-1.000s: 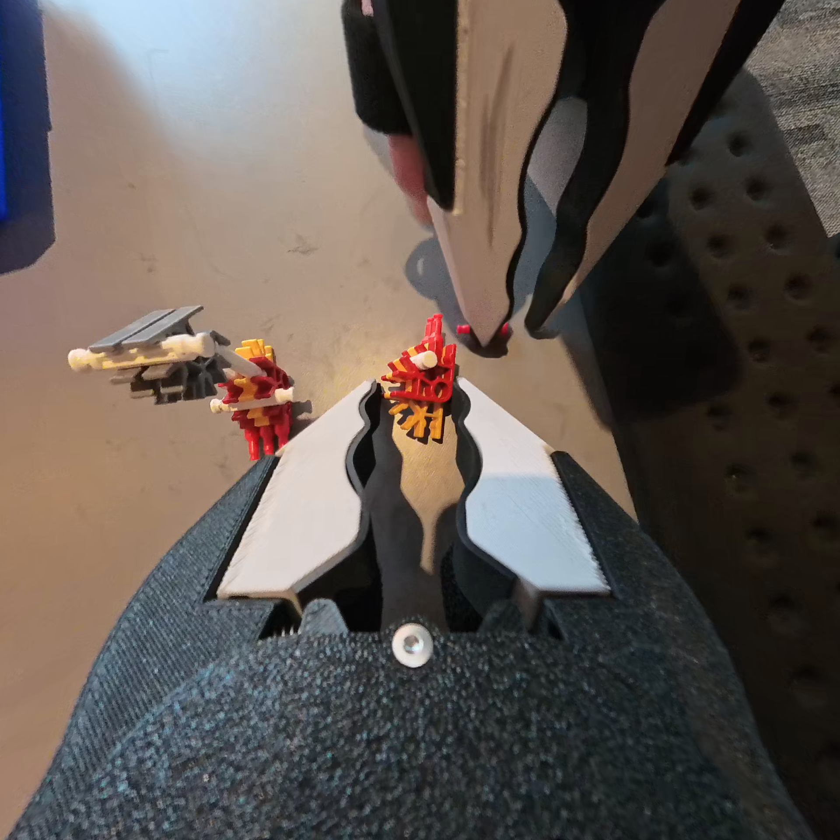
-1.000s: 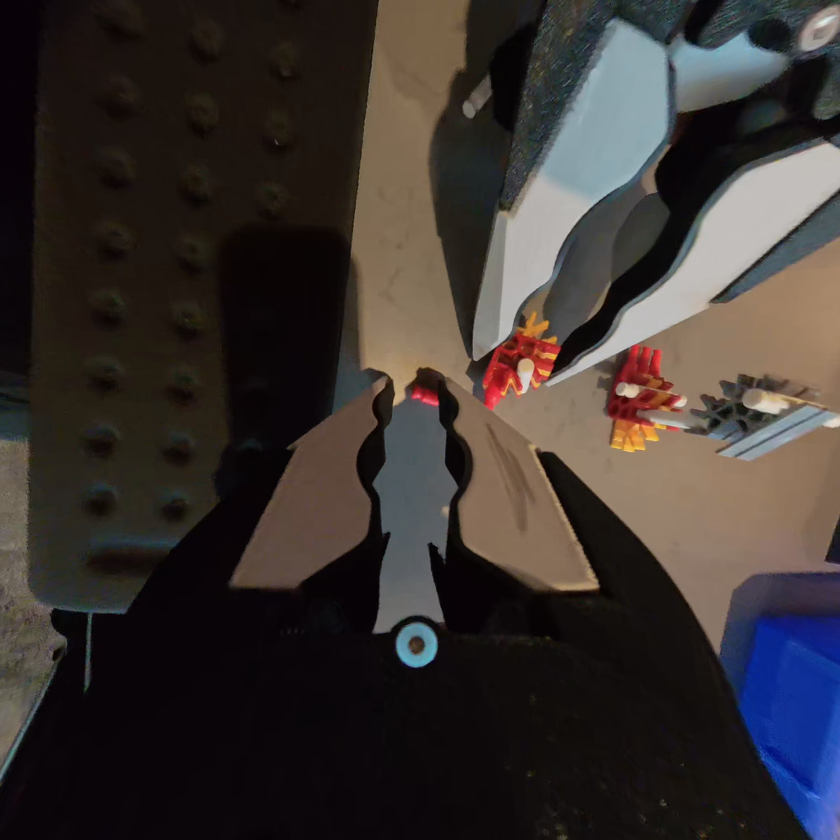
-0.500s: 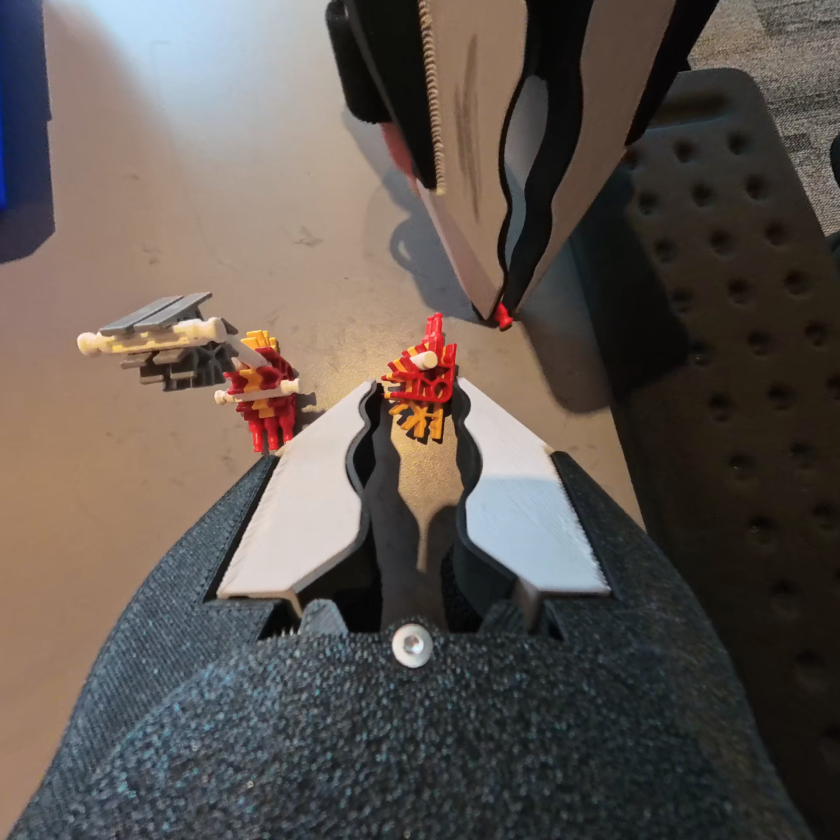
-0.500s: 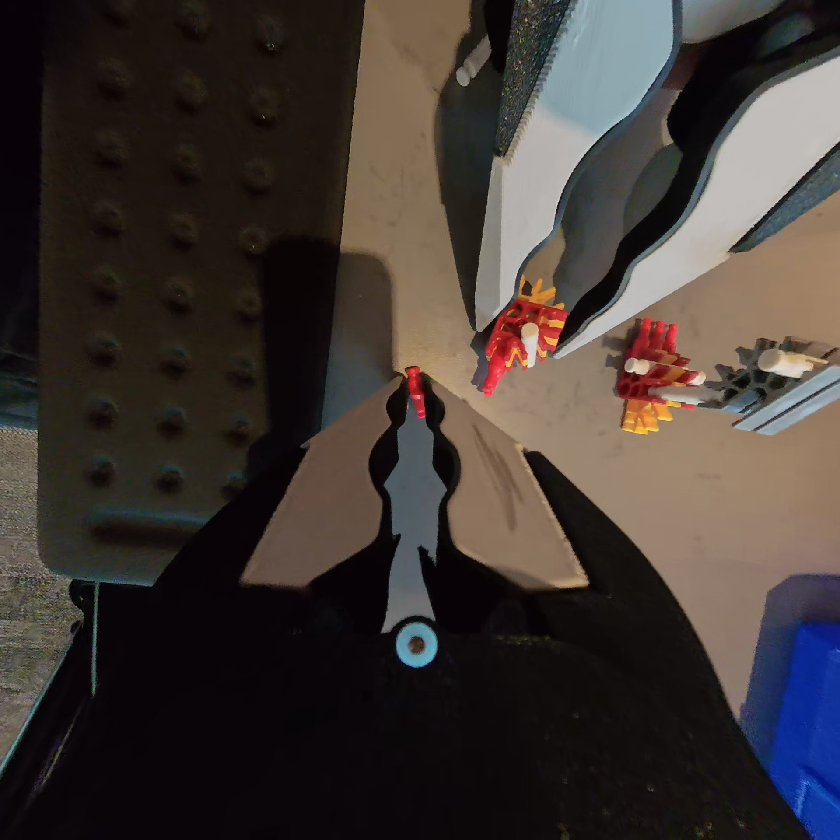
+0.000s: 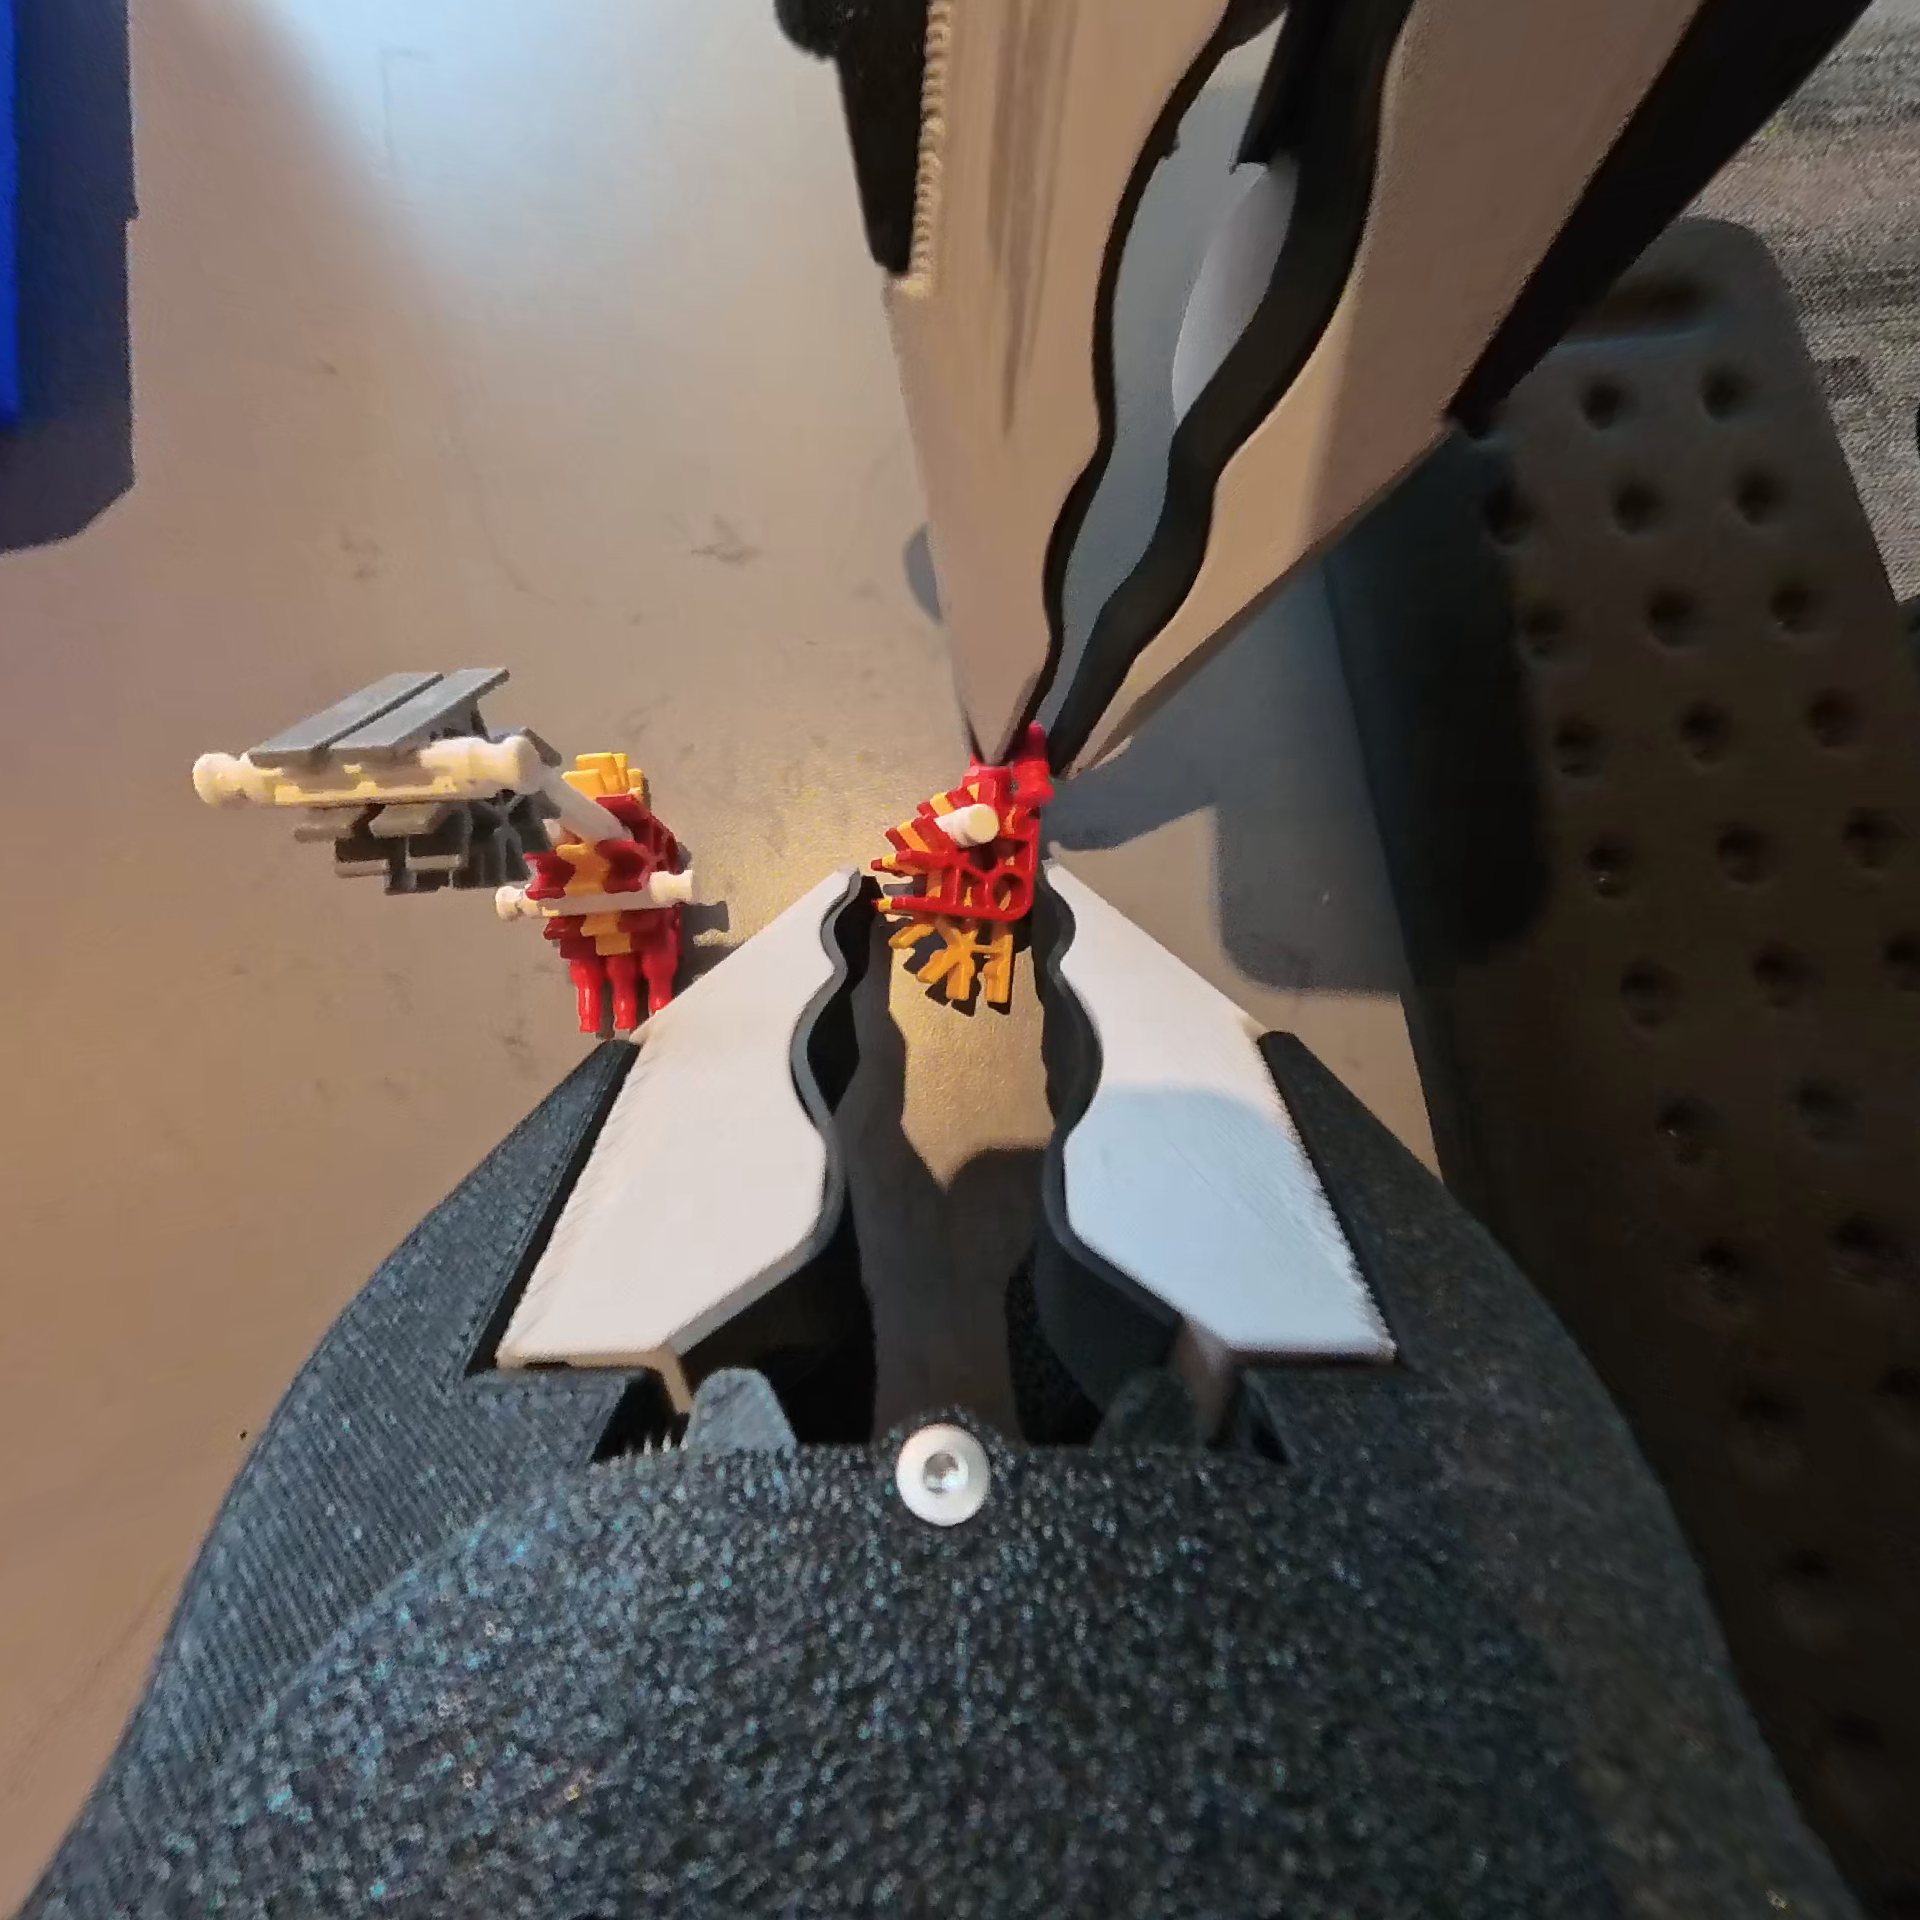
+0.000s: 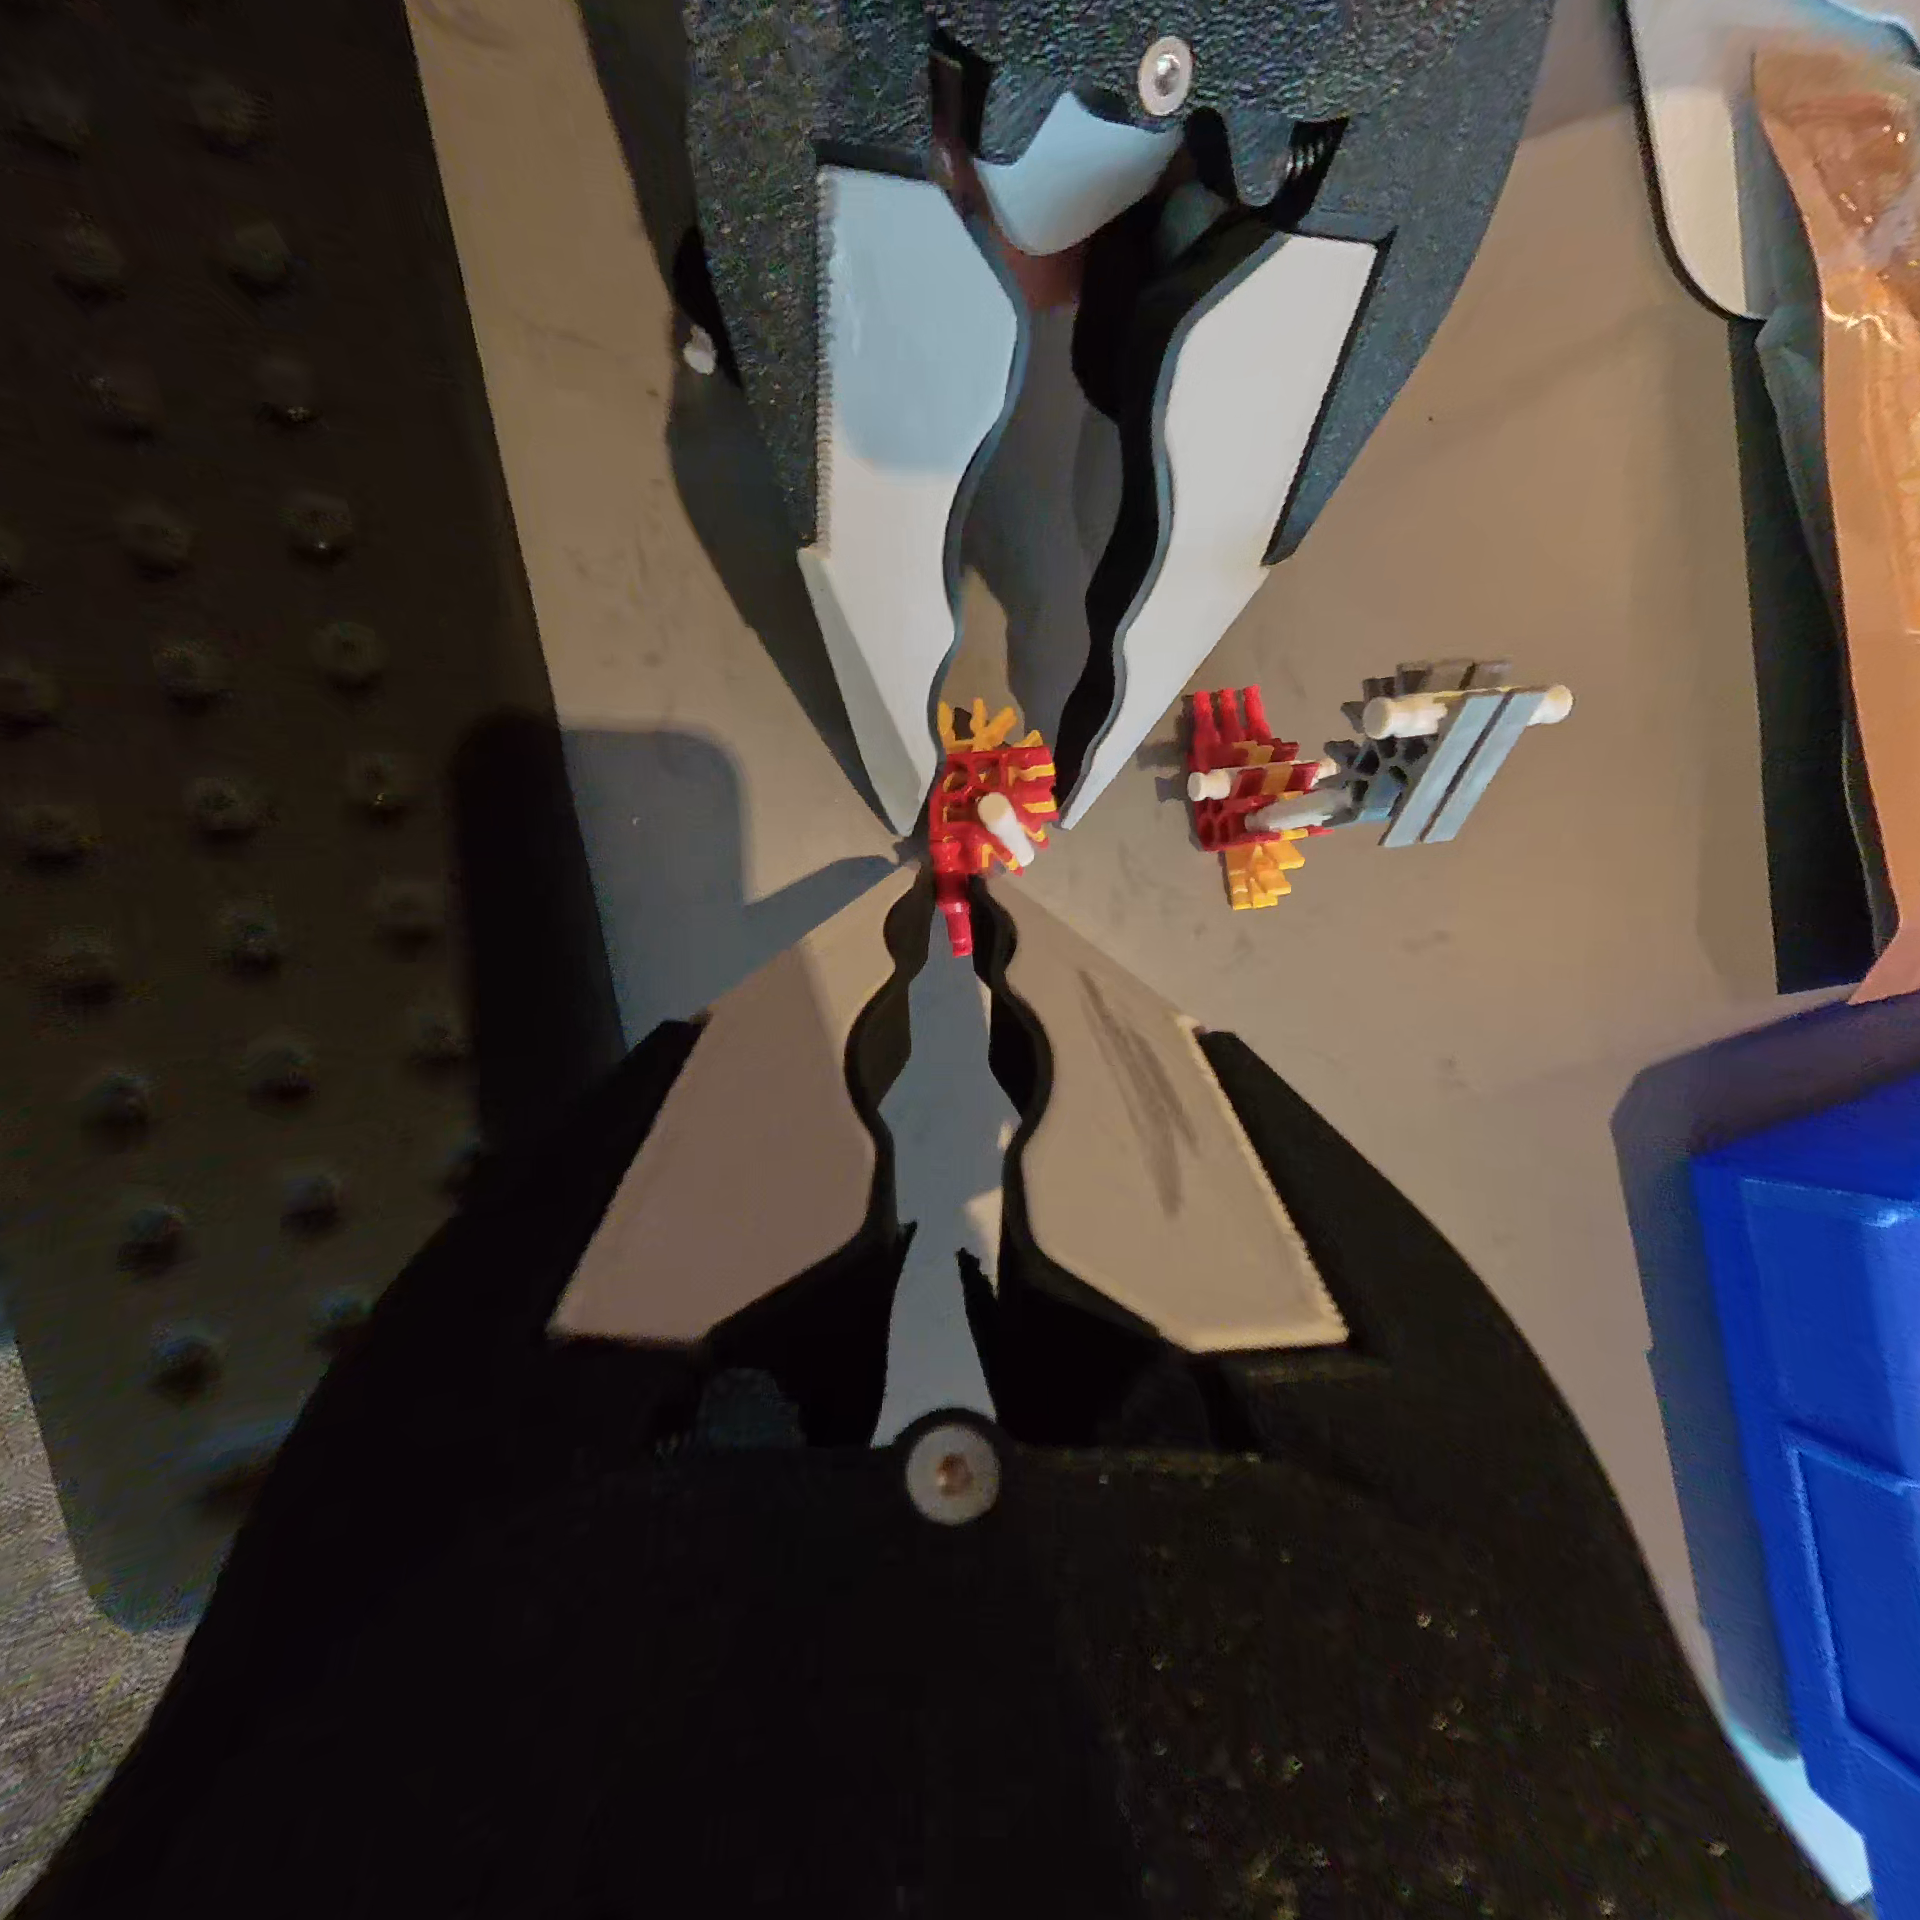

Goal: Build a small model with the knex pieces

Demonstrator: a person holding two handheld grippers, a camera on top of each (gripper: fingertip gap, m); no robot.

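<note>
My left gripper (image 5: 951,883) is shut on a small cluster of red and yellow toy connectors (image 5: 961,904) with a white peg, held low over the tan tabletop (image 5: 468,416). The right wrist view shows the same gripper (image 6: 987,821) and cluster (image 6: 977,790) from the far side. My right gripper (image 6: 951,883) is shut on a small red piece (image 6: 961,920) and presses its end against the cluster. In the left wrist view the right gripper (image 5: 1023,753) comes down from above, with the red piece (image 5: 1034,750) at the cluster's top.
A second assembly of red, yellow, grey and white pieces (image 5: 499,831) lies on the table left of the cluster, also in the right wrist view (image 6: 1351,779). A dark dimpled mat (image 5: 1714,935) borders the table. A blue bin (image 6: 1818,1455) stands at one side. Both grippers' tips are close together, under 4 cm apart.
My right gripper closed on the small red piece, lifted it from the table and carried it to the cluster. The left gripper and cluster stayed put.
</note>
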